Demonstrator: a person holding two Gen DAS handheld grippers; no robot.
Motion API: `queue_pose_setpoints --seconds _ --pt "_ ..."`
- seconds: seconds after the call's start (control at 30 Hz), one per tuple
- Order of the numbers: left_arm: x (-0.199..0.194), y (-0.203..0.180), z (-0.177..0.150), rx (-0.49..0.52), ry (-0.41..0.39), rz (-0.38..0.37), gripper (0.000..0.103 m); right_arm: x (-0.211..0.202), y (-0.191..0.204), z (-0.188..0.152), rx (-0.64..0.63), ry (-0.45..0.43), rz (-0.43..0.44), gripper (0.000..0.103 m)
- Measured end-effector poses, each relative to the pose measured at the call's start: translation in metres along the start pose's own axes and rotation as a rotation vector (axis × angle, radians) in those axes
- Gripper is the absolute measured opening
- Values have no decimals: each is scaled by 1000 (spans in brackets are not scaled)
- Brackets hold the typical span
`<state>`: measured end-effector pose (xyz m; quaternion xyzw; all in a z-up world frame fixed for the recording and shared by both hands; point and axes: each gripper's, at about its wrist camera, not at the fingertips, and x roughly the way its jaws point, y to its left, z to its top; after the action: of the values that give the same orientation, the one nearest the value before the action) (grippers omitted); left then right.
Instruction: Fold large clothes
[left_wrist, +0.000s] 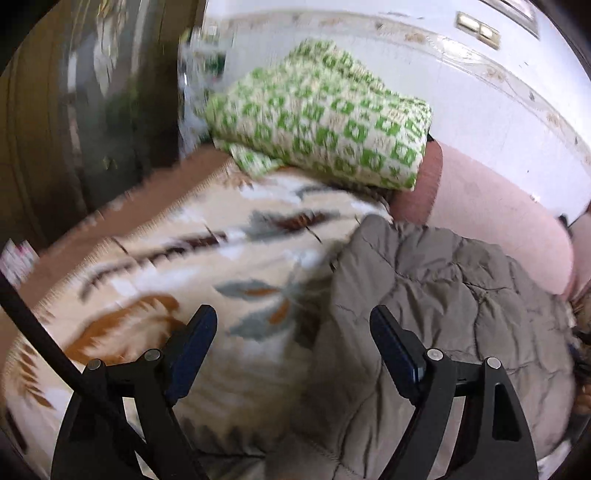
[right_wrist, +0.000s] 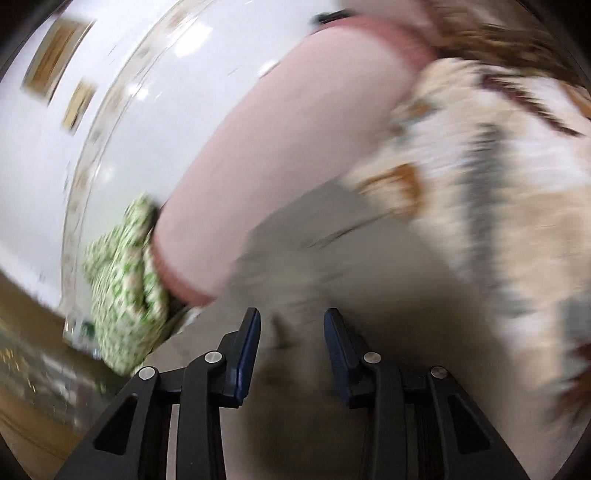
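Left wrist view, items listed left to right:

1. Dark wooden cabinet (left_wrist: 92, 122), at the far left, blurred.
2. Cream bedspread (left_wrist: 177, 258) with leaf print in brown, rust and grey-blue, covering the bed.
3. Left claw (left_wrist: 293, 325), jaws spread wide, nothing between them. Its left finger stood over the bedspread, its right finger over the garment's near edge.
4. Green-and-white patterned blanket (left_wrist: 325, 118), folded into a thick bundle, lying at the far end of the bed against the white wall (left_wrist: 480, 96).
5. Grey quilted coat (left_wrist: 443, 295) (the task's thing), crumpled on the bedspread, reaching from right of centre to the right edge and running under the claw's right finger.
6. Pink cushion (left_wrist: 491, 206), behind the coat, along the wall.

Right wrist view, heavily blurred, left to right:

1. White wall, with the green-and-white blanket low beside it.
2. Pink cushion, filling the centre.
3. Right claw (right_wrist: 291, 321), jaws partly open. Grey coat fabric lay directly beneath and ahead of it (whether the pads pressed on any cloth could not be told; no fold showed plainly between them).
4. Cream bedspread, at the right.
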<state>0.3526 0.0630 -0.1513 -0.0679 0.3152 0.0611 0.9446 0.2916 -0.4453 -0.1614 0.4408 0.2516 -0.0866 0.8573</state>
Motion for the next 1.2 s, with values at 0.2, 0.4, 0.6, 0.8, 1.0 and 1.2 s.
queue_pose_setpoints --seconds 0.2,0.4,0.6,0.8,1.0,1.2 --pt "-53 -12 0 73 -130 20 93 -102 -18 -18 -144 -32 -72 42" --pt "-122 -28 -17 94 -151 -115 96 -189 1 -102 -309 -26 -40 58" --pt "-191 -28 -76 106 -102 -192 96 -235 29 -184 -415 -63 -7 77" --pt "-248 -25 -99 158 -109 -189 96 -252 53 -241 -514 -60 -4 79" --pt "-268 -27 -119 188 -68 -192 96 -257 63 -275 -583 -30 -47 80" --pt "-271 -41 -139 239 -18 -201 96 -267 64 -289 -638 -58 -119 81"
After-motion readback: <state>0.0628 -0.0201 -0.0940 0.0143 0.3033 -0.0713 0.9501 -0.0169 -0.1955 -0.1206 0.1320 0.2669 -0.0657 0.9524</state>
